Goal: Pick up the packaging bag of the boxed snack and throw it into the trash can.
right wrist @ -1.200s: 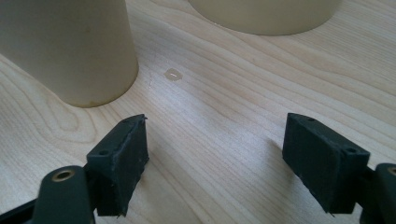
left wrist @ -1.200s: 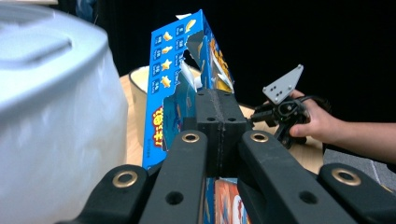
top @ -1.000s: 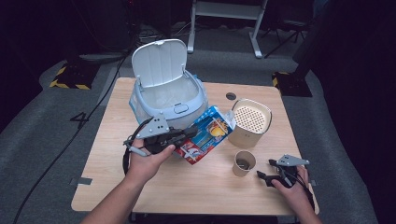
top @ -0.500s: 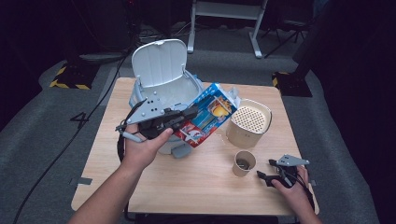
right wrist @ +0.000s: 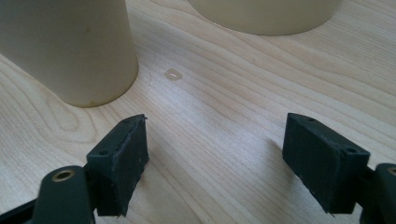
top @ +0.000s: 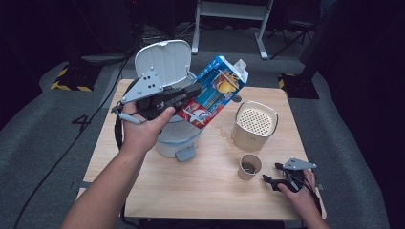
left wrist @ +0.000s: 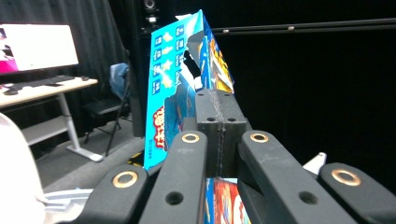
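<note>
The left gripper (top: pixel 184 95) has its jaws pinched tight on the lower edge of the blue carton (top: pixel 213 90); in the left gripper view the two pads meet on a thin flap of the carton (left wrist: pixel 177 93). Since a second ago the carton has come up off the table and now hangs tilted in the air, its open top highest, just in front of the raised lid of the small white bin (top: pixel 162 62). That lift suggests the carton is headed into the bin, so it likely needs carrying over the opening before release. The right gripper (top: pixel 279 179) rests on the wooden table (top: pixel 191 191), jaws apart and empty, near the paper cup (top: pixel 249 166) and the beige container (top: pixel 254 125).
</note>
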Motion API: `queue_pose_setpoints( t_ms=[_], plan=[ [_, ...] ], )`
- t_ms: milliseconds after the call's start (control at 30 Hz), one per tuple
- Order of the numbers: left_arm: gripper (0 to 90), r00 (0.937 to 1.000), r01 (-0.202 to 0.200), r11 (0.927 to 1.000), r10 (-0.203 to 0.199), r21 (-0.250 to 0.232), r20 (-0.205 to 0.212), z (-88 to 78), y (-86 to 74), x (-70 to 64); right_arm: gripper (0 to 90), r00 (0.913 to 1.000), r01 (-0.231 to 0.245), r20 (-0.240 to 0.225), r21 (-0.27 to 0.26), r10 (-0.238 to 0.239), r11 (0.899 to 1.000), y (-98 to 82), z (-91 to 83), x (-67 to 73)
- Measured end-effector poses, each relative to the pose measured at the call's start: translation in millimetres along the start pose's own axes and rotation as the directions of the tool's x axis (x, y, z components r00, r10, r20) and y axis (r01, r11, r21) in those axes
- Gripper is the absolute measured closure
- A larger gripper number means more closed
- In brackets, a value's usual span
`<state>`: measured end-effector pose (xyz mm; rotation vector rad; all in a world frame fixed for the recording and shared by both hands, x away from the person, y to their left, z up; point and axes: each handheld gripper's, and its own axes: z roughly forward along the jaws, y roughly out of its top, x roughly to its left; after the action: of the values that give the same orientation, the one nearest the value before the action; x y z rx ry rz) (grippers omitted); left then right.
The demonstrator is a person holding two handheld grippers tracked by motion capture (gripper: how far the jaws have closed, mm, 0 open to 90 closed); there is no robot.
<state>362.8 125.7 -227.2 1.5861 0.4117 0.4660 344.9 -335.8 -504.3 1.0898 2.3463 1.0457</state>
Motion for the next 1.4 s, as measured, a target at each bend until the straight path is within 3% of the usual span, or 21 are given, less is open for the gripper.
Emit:
queue_pose_setpoints(
  t_ms=[300,500,767,1167,1400],
  plan=[
    [90.0,0.9985,-0.027,0.9996,0.027,0.004,-0.047,-2.1,14.9,14.0,22.2,1.0000,0.000,0.000,0.000,0.000,1.000,0.0,0.0,0.0],
    [90.0,0.9981,-0.002,0.9998,0.001,-0.019,-0.062,-2.0,20.6,28.6,22.3,1.0000,0.000,0.000,0.000,0.000,1.000,0.0,0.0,0.0],
    [90.0,0.9948,-0.001,0.9999,0.000,-0.012,-0.102,0.8,26.7,49.8,22.2,1.0000,0.000,0.000,0.000,0.000,1.000,0.0,0.0,0.0],
    [90.0,0.9898,0.015,0.9997,-0.017,-0.020,-0.142,12.0,16.5,80.0,22.5,1.0000,0.003,0.005,-0.001,-0.003,1.000,0.0,-0.1,0.5],
    [90.0,0.9904,0.014,0.9998,-0.016,-0.014,-0.138,13.8,8.8,80.2,22.5,1.0000,0.002,0.004,-0.001,-0.002,1.000,0.0,-0.1,0.5]
  ],
)
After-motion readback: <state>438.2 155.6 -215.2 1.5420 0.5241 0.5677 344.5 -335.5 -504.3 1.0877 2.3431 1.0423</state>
